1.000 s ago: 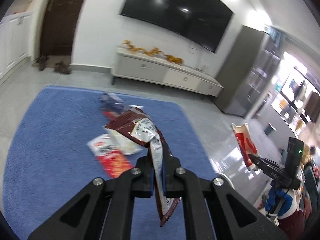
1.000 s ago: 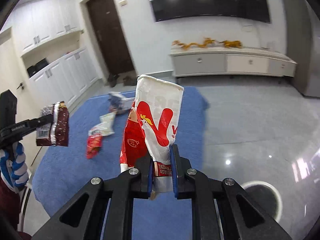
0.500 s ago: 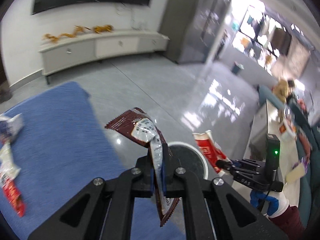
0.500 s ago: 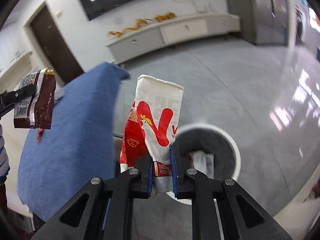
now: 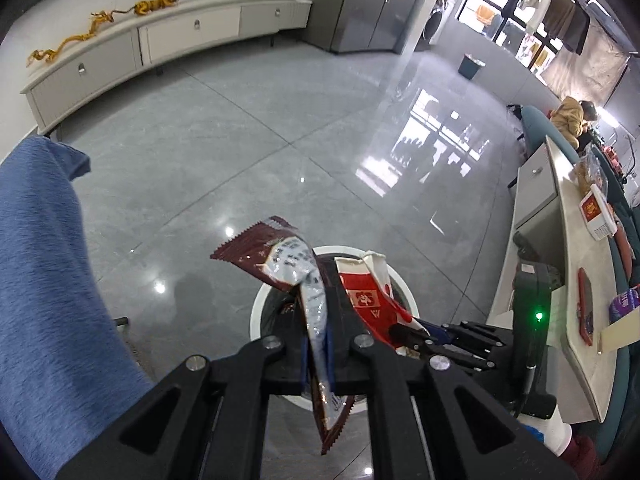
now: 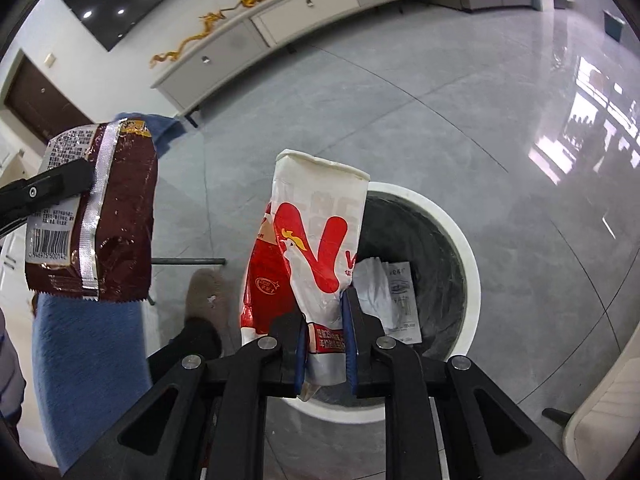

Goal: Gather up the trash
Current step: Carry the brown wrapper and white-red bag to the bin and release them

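Note:
My left gripper (image 5: 318, 344) is shut on a brown snack wrapper (image 5: 272, 256), which hangs above the near rim of a round white trash bin (image 5: 256, 312) with a dark liner. In the right wrist view, my right gripper (image 6: 324, 332) holds a red-and-white wrapper (image 6: 320, 232) over the bin (image 6: 472, 264). Its jaws are opening, and the blue pads still touch the wrapper's lower end. White paper (image 6: 384, 288) lies inside the bin. The brown wrapper (image 6: 120, 216) shows at the left there. The red-and-white wrapper (image 5: 366, 296) shows right of my left fingers.
A blue-covered surface (image 5: 36, 280) borders the bin on the left. A long pale cabinet (image 5: 160, 36) runs along the far wall. A white counter (image 5: 572, 280) with small items stands at the right. A foot in a slipper (image 6: 204, 292) rests on the grey tile floor beside the bin.
Both grippers have swung away from the blue surface and down over the white bin, tilting downward. Each still carries its wrapper. The right jaws stand slightly wider apart.

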{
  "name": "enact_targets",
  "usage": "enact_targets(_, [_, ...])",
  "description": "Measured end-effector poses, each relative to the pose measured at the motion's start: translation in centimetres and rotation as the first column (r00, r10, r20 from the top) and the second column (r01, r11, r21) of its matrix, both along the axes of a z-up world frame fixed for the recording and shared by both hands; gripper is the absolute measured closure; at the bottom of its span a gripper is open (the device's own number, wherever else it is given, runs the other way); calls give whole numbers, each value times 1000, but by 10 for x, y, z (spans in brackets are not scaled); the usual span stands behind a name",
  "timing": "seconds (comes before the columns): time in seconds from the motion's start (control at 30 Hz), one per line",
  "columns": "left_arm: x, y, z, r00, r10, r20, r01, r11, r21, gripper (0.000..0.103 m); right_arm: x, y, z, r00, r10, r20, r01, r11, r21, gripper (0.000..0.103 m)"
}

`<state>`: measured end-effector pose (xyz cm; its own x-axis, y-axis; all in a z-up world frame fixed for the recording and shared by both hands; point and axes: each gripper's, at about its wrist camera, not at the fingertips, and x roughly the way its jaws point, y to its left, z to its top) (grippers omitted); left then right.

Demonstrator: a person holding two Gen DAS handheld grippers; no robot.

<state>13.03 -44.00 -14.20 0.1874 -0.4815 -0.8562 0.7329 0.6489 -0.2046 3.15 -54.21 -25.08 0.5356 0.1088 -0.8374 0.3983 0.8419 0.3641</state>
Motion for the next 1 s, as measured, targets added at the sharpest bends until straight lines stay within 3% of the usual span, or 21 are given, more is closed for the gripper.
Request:
enact_targets(0.13, [2, -11, -18, 999, -13, -31, 14, 1000, 20, 93, 5, -10, -17, 999, -24, -40, 24, 1000, 1, 84])
enact_targets(0.23, [6, -17, -24, 999, -14, -46, 15, 1000, 22, 58, 9, -13, -24, 997, -34, -67, 34, 999, -11, 64])
enact_targets(0.27, [5, -17, -24, 999, -10, -39, 10, 1000, 13, 57, 10, -13, -26, 997, -38, -74, 37, 999, -18, 60])
enact_targets(0.4, [4, -10, -19, 999, -9, -42, 9, 1000, -4, 57, 5, -15, -24, 996, -53, -77, 51, 998, -31, 60])
enact_targets(0.67, [-17, 42, 32, 997, 27, 71, -21, 997, -81, 57, 3, -11, -15, 996, -33, -81, 27, 997, -75, 58])
enact_targets(1.0, [-31, 135, 83, 985, 118, 125, -99, 984, -150, 57, 15, -7, -19, 989, -84, -125, 77, 995, -59, 49])
